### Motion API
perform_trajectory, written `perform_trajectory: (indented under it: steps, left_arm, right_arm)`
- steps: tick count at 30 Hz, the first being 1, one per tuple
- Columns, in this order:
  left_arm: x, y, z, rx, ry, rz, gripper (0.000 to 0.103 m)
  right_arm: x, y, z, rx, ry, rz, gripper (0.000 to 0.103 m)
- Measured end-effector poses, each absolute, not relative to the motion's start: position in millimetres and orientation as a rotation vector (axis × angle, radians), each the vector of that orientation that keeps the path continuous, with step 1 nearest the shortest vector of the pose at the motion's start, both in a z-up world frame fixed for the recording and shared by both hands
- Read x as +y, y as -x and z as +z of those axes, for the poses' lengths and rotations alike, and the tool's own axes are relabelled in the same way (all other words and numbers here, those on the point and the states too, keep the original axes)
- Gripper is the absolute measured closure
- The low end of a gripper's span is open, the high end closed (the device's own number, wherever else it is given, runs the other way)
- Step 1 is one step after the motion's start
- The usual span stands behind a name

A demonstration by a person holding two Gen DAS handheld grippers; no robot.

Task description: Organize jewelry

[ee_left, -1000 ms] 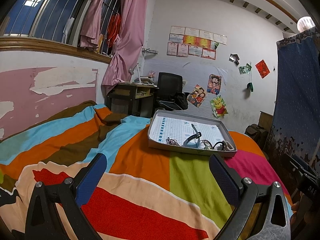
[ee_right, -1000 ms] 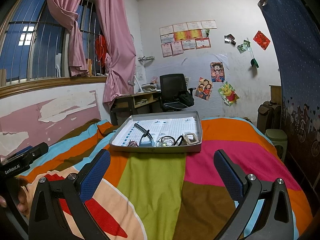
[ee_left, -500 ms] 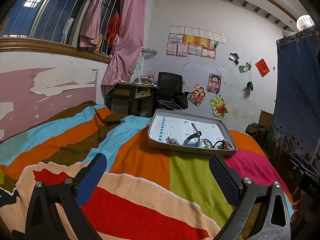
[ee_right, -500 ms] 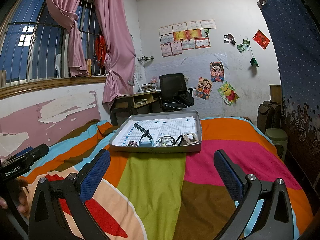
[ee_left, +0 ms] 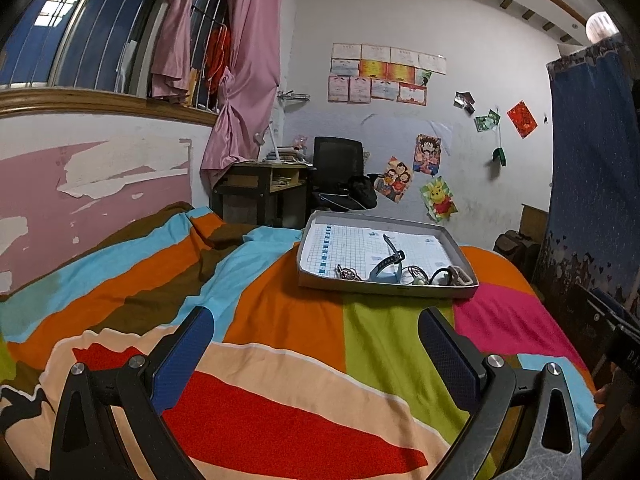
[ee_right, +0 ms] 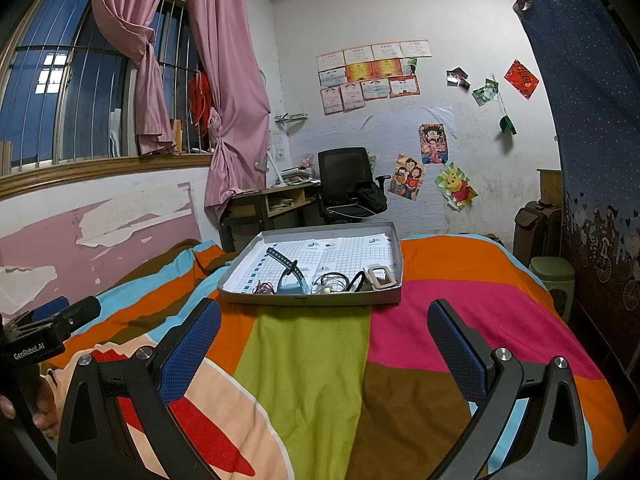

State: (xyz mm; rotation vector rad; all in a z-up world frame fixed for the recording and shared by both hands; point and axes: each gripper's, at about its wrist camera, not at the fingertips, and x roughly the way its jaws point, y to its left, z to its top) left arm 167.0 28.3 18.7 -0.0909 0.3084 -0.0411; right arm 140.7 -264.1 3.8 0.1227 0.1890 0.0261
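"GenRobot.AI" on the left hand-held gripper (ee_right: 44, 330)

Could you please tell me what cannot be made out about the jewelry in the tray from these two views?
- Small tangled pieces beside the blue watch strap, left wrist view: too small to identify.
- Pieces along the tray's near wall, right wrist view: partly hidden behind it.
- Beige buckle-like piece: type unclear.
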Motion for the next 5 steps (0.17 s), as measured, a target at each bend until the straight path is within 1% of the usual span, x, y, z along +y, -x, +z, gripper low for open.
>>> perform_trajectory:
  steps: [5]
  left_arm:
    - [28.5, -167.5, 18.2, 0.311, 0.091, -0.040, 0.000]
  right_arm:
    - [-264.5, -140.7, 3.9, 0.189, -0.124, 0.026, 0.001]
